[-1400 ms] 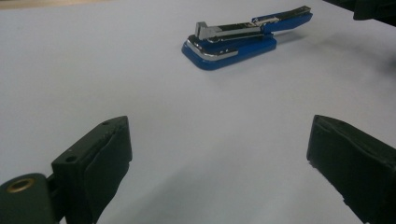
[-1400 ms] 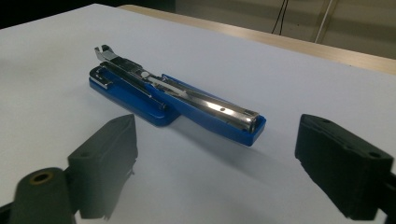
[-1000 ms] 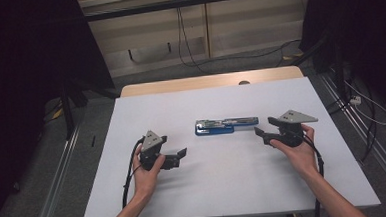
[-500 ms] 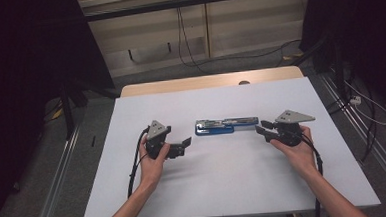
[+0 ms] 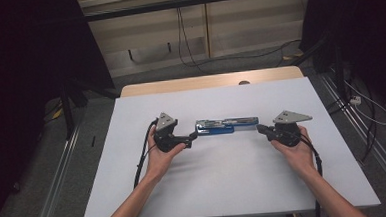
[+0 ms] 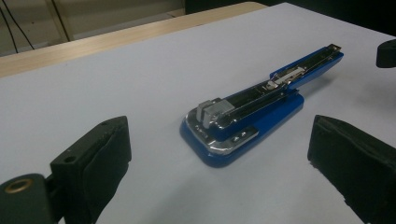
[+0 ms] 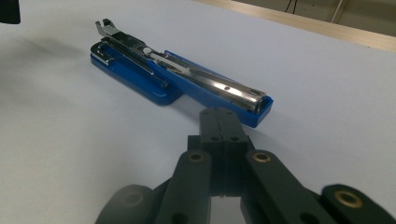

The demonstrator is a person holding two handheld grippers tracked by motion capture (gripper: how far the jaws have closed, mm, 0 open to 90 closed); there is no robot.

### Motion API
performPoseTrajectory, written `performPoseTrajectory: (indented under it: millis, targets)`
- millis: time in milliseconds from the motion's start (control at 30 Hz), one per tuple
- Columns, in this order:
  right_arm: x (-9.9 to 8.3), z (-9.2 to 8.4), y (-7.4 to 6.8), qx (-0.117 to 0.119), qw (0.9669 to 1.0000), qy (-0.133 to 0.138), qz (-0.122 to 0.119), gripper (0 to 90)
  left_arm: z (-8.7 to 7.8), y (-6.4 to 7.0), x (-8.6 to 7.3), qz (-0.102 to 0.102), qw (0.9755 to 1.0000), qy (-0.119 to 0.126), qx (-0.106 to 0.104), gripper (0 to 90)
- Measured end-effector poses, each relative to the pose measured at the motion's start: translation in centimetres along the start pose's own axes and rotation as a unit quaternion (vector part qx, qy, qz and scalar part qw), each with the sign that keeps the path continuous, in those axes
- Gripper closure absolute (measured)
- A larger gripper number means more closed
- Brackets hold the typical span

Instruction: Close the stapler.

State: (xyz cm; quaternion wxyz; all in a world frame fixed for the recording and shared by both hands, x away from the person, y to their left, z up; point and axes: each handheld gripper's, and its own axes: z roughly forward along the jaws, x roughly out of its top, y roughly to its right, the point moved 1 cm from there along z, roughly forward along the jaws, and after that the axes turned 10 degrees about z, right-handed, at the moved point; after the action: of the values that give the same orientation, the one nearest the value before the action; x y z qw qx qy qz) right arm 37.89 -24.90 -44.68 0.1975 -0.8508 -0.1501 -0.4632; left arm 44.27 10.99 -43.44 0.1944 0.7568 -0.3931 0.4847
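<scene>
Lately, the right gripper [image 7: 219, 122] closed empty beside the blue stapler [image 5: 226, 126] as the wide-open left gripper [image 5: 193, 135] neared, unladen.

Stapler [image 6: 243, 116]: glossy blue plastic base, polished metal rail seated on it. Under it, table cover [image 5: 225, 187] seen as smooth matt white; wood edge [image 5: 209, 81] behind it.

left gripper [image 6: 224, 154] pads cut by frame edges, forearms cropped below

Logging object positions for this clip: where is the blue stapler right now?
In the high view, the blue stapler lies opened flat mid-table on the white sheet, between the left gripper and the right gripper.
</scene>
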Motion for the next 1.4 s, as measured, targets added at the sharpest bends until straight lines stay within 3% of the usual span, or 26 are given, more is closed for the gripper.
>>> performPoseTrajectory:
  millis: [167, 200, 467, 533, 667, 700, 867, 1033, 1133, 1267, 1333, 1400]
  targets:
    - [-0.1, 0.1, 0.2, -0.001, 1.0000, -0.005, 0.002, 90.0, 0.5, 0.2, 0.6, 0.012, 0.9999, 0.003, 0.006, 8.0]
    - [-0.1, 0.1, 0.2, -0.002, 1.0000, -0.005, 0.000, 90.0, 0.9, 0.1, 1.0, 0.000, 0.9999, 0.008, 0.006, 8.7]
    - [-0.1, 0.1, 0.3, -0.003, 1.0000, -0.004, 0.000, 90.0, 1.3, 0.1, 1.6, -0.015, 0.9998, 0.016, 0.000, 14.9]
    - [-0.1, 0.1, 0.2, -0.001, 1.0000, -0.004, -0.001, 90.0, 1.1, 0.5, 1.8, -0.002, 0.9999, 0.013, 0.001, 20.7]
    - [-0.1, 0.3, 0.2, -0.002, 1.0000, -0.006, 0.000, 90.0, 1.3, 0.8, 1.8, -0.002, 0.9999, 0.015, -0.007, 26.6]
    - [-0.1, 0.5, 0.3, -0.003, 1.0000, -0.005, -0.002, 90.0, 1.5, 0.9, 1.7, -0.003, 0.9998, 0.011, -0.013, 32.7]
    - [-0.2, 0.6, 0.3, -0.002, 1.0000, -0.008, 0.000, 90.0, 1.9, 0.8, 1.3, 0.001, 0.9998, -0.008, -0.017, 35.6]
    - [-0.2, 0.7, 0.4, -0.002, 1.0000, -0.009, 0.001, 90.0, 2.1, 0.7, 1.0, -0.002, 0.9996, -0.012, -0.025, 49.6]
    - [-0.2, 0.8, 0.3, 0.000, 0.9999, -0.014, -0.001, 90.0, 2.0, 0.8, 1.0, -0.003, 0.9994, -0.013, -0.033, 51.5]
    - [-0.3, 1.0, 0.2, 0.002, 0.9998, -0.019, -0.003, 90.0, 2.2, 0.8, 0.9, -0.008, 0.9989, -0.013, -0.043, 69.2]
    - [-0.3, 1.1, 0.2, 0.002, 0.9998, -0.021, -0.003, 90.0, 2.3, 0.8, 0.8, -0.004, 0.9988, -0.017, -0.046, 71.7]
    - [-0.3, 1.1, 0.3, 0.000, 0.9998, -0.021, -0.001, 90.0, 2.5, 0.9, 0.7, 0.021, 0.9985, -0.031, -0.039, 72.5]
